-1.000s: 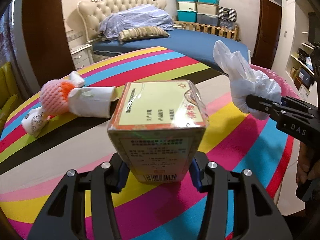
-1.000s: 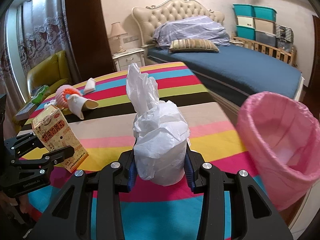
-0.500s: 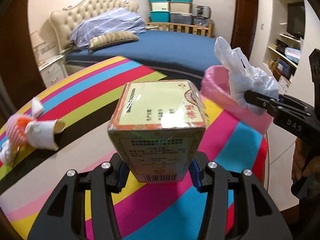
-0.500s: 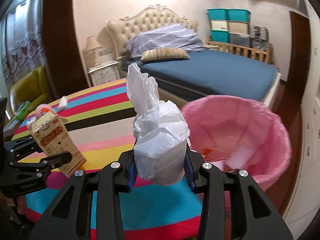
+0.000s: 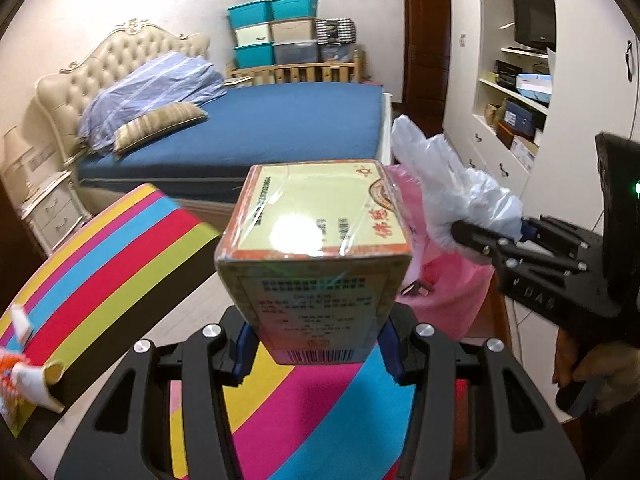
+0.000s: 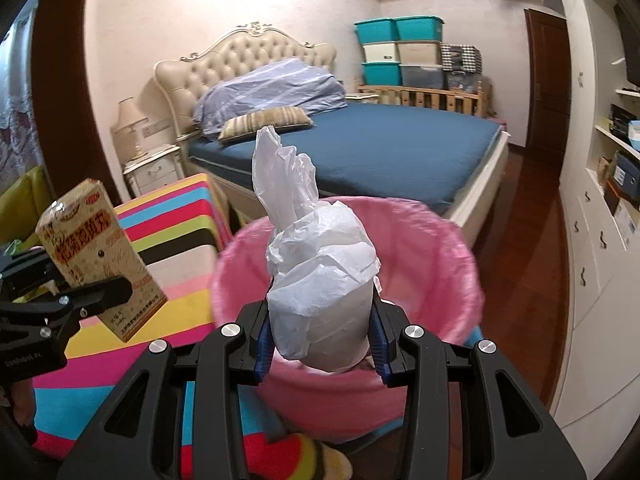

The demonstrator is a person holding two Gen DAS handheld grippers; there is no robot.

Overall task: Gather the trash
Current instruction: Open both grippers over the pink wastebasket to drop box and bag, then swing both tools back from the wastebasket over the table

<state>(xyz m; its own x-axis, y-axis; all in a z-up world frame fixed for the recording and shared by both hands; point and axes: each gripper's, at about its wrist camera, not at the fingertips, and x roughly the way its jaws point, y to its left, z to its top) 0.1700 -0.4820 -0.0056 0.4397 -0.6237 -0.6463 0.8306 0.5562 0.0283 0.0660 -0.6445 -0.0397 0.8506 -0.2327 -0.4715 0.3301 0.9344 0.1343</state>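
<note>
My left gripper (image 5: 316, 340) is shut on a yellowish carton box (image 5: 316, 240) with printed text and a barcode; the same box (image 6: 96, 256) shows at the left of the right wrist view, over the striped table edge. My right gripper (image 6: 320, 332) is shut on a crumpled white plastic bag (image 6: 316, 280), which hangs right above the mouth of the pink-lined trash bin (image 6: 448, 264). From the left wrist view the bag (image 5: 460, 196) and the right gripper (image 5: 492, 240) sit to the right of the box, with the pink bin (image 5: 448, 300) behind and below.
The striped tablecloth (image 5: 120, 260) carries a paper cup and wrappers (image 5: 28, 376) at far left. A blue bed (image 6: 392, 148) lies beyond the bin, white shelves and drawers (image 6: 600, 220) stand along the right, and wooden floor (image 6: 524, 240) runs between.
Both grippers swung to the right off the table toward the pink bin. The white bag now hangs over the bin's mouth and the box has come near the table's edge.
</note>
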